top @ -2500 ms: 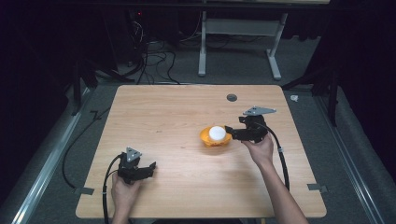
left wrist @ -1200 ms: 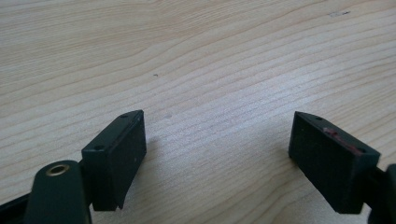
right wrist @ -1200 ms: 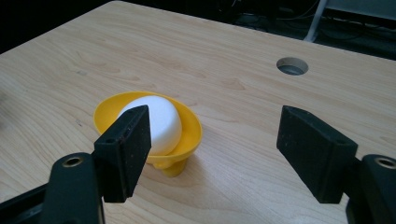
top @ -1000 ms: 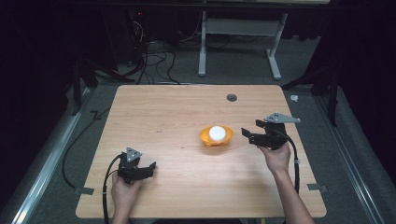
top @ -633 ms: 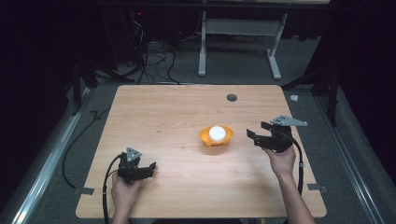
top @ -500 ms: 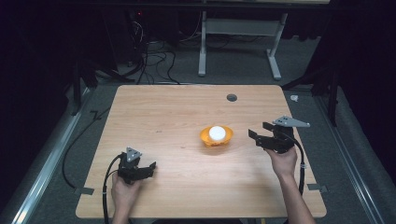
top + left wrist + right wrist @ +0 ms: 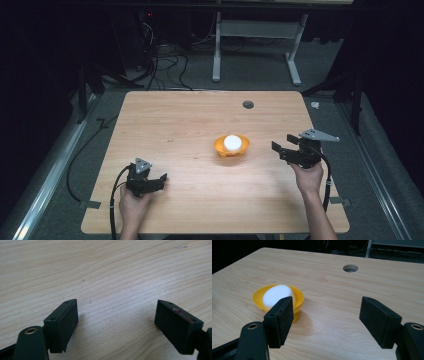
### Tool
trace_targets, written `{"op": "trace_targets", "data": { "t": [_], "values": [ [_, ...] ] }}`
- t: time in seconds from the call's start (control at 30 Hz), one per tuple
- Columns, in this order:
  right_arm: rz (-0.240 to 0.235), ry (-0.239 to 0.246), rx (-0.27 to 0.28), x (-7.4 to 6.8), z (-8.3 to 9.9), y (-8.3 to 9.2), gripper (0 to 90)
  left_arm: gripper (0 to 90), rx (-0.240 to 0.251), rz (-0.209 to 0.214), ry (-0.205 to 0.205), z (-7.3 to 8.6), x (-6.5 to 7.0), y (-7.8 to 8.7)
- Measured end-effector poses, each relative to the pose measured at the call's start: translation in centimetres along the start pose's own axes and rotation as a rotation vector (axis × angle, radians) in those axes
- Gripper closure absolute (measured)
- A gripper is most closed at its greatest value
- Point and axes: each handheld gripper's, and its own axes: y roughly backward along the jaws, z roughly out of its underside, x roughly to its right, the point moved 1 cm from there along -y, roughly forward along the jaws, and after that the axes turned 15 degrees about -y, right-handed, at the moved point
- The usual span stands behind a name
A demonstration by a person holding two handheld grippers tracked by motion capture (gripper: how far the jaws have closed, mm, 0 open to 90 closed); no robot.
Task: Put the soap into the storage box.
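White egg (image 7: 232, 142) – sits in a small yellow cup (image 7: 220, 148) on the wooden table (image 7: 190, 120), out in front of the right gripper (image 7: 283, 144) and clear of it. In the right gripper view the egg (image 7: 277, 295) lies ahead of the jaw on the left, partly hidden behind its tip, not between the jaws. Right gripper (image 7: 327, 307): jaws spread apart, nothing held, bare table between them. Left gripper (image 7: 159, 181) rests near the person's edge, well apart from the cup; its jaws stand wide too, holding nothing, wood grain only in the gap.

Handling, as a guess – the egg looks light, smooth and rounded, maybe foam or plastic, so likely slippery and could pop out of a hard pinch. Best hold: across its middle from above, gentle squeeze. The cup looks light as well and may tip or slide if nudged.
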Motion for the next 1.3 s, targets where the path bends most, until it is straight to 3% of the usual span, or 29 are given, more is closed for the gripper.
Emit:
{"op": "trace_targets", "data": {
  "t": [0.53,1.3],
  "values": [
    [-0.012,-0.042,-0.006,0.7,1.6,0.2,28.6,19.7,0.0,0.0,0.0,0.0,0.0,0.0],
    [-0.017,-0.049,-0.042,0.7,3.5,-0.6,29.3,19.7,0.0,0.0,0.0,0.0,0.0,0.0]
  ]
}}
